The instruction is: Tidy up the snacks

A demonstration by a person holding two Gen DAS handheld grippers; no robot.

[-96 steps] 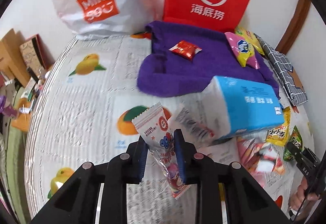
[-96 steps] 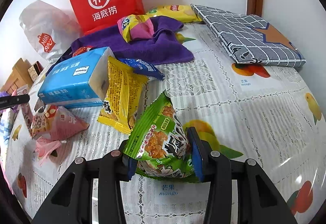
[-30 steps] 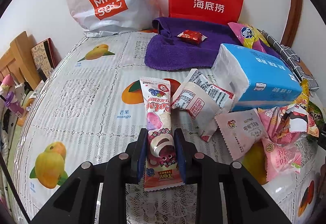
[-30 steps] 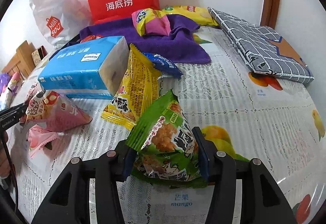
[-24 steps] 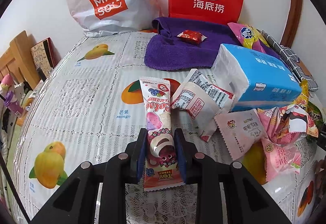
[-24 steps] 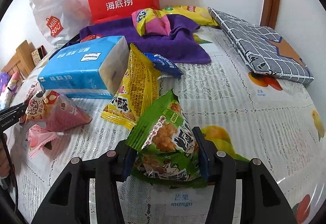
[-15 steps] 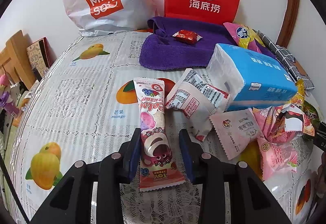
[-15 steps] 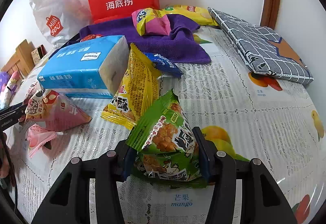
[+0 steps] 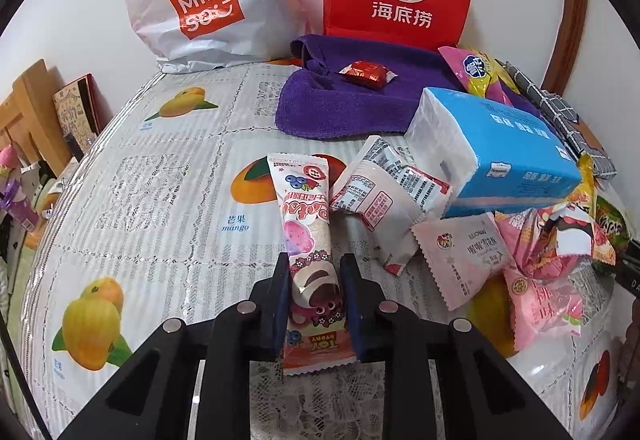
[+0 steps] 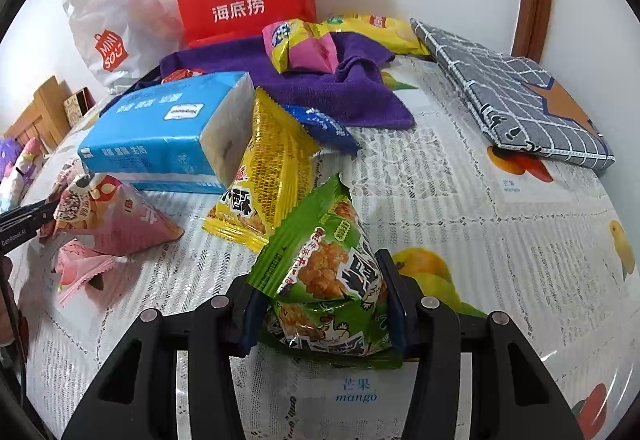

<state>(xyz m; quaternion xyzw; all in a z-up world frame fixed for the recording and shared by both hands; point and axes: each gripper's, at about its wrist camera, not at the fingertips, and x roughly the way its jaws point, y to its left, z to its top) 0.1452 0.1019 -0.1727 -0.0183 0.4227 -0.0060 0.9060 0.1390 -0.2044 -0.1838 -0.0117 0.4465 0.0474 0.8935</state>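
The jaws of the left gripper point(image 9: 313, 294) have just squeezed in on the long pink snack bar point(image 9: 308, 240), which lies flat near the front edge of the tabletop point(image 9: 132, 184). The jaws of the right gripper point(image 10: 320, 304) have just been closing too, and they pinch the puffy green snack bag point(image 10: 328, 280), also near the front edge. Both packs look light, soft and slippery. The bar is best held at its middle, and the crunchy bag held low and gently.

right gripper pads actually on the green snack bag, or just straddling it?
Touching. In the right wrist view the right gripper has both pads pressed into the green snack bag, with the bag's sides pinched in between them and no gap showing.
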